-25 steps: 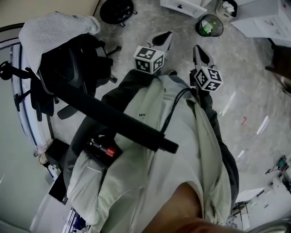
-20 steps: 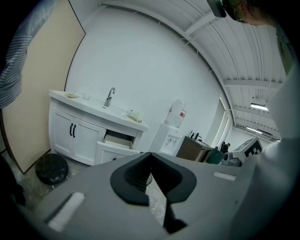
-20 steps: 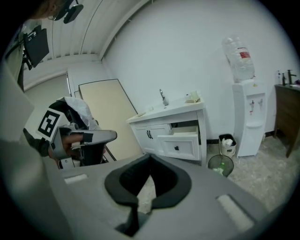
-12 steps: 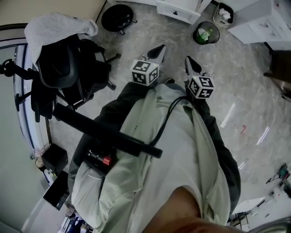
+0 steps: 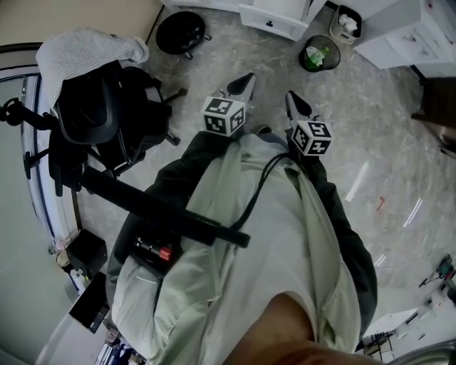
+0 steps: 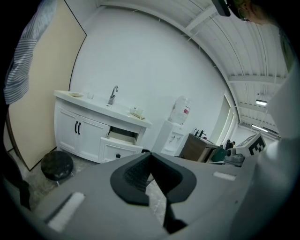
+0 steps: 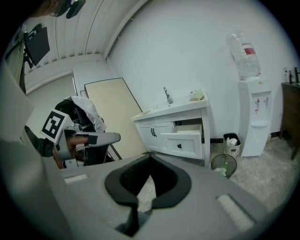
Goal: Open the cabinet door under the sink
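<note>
Head view: the sink cabinet (image 5: 281,16) has edged further into frame; the left gripper (image 5: 246,77) and right gripper (image 5: 293,98), both pinched closed and empty, remain well short.

Left gripper view: the cabinet door (image 6: 91,138) is closed, with a stool (image 6: 56,165) nearby.

Right gripper view: the open drawer (image 7: 183,143) could foul the swinging door.

No word, number or brand name could be read anywhere. The marker cube (image 5: 224,115) on the left gripper (image 5: 244,82) and the second marker cube (image 5: 311,137) on the right gripper (image 5: 293,103) carried only black-and-white square code patterns, not letters or digits. The water bottle (image 7: 243,49) on top of the white dispenser (image 7: 253,117) bore a red and white label (image 7: 247,50), but its print was too small and blurred to make out.
</note>
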### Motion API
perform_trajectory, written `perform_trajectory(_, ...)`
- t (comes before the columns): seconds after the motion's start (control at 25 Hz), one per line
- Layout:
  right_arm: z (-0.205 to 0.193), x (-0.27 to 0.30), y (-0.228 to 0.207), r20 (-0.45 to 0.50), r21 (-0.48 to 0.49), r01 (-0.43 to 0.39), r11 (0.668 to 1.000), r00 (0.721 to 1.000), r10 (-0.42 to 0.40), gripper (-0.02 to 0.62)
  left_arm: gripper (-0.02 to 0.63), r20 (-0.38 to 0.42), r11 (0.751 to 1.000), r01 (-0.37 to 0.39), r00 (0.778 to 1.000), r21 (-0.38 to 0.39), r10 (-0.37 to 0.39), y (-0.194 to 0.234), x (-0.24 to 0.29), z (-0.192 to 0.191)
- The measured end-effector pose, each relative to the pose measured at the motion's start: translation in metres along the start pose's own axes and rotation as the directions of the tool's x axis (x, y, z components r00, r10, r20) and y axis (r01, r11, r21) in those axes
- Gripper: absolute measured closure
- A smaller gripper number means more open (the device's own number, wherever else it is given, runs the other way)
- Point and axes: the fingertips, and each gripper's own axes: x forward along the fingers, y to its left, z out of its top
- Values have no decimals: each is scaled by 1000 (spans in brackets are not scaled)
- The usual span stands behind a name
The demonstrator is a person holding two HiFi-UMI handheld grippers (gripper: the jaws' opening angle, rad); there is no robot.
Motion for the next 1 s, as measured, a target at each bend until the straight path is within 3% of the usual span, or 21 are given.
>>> perform_trajectory(0.56,11,11,-10,9,36,61,997,998,-61,594,598,-37,998,57,998,26,-56,6,21,13)
perform_trajectory(1.0,13,32,-1,3,57,62,996,998,-62,594,598,-57,998,62,997,29,-60,30,23,19)
